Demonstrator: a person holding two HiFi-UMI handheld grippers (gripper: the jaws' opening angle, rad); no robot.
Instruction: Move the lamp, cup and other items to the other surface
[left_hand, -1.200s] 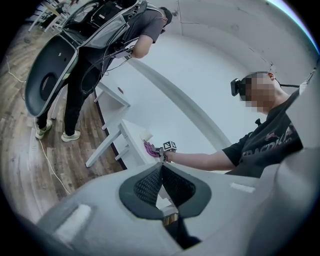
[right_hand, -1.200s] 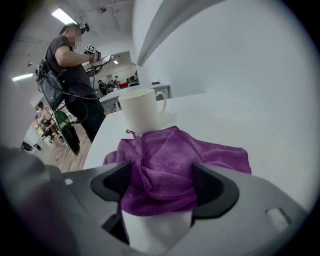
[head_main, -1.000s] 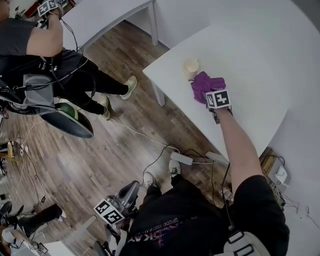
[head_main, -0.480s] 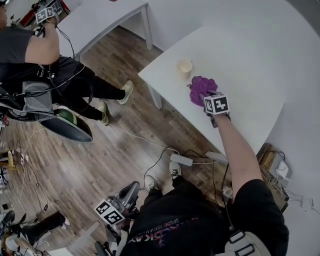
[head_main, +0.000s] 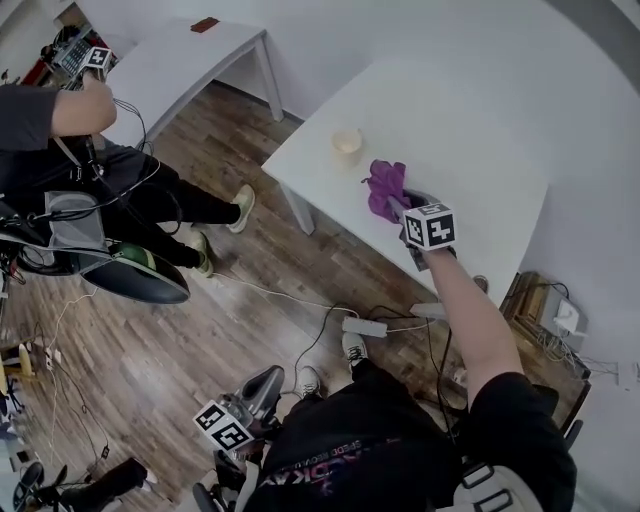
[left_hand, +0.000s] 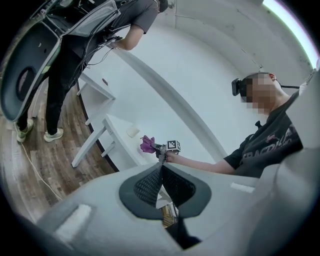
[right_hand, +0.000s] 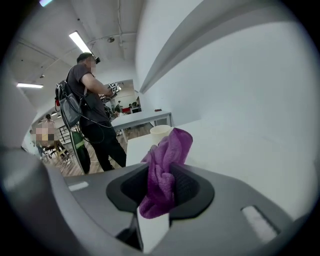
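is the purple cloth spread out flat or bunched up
Bunched up: the purple cloth is crumpled into folds, pinched between the jaws of the right gripper, which have just been closing on it.

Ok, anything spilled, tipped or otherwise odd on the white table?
Nothing stands out. The cup stands upright on the white table with no spill, and the right gripper, whose jaws have just been closing, holds the bunched purple cloth.

1 cup (head_main: 347, 146), 1 purple cloth (head_main: 385, 188), 2 wht tables (head_main: 470, 120) (head_main: 180, 60)
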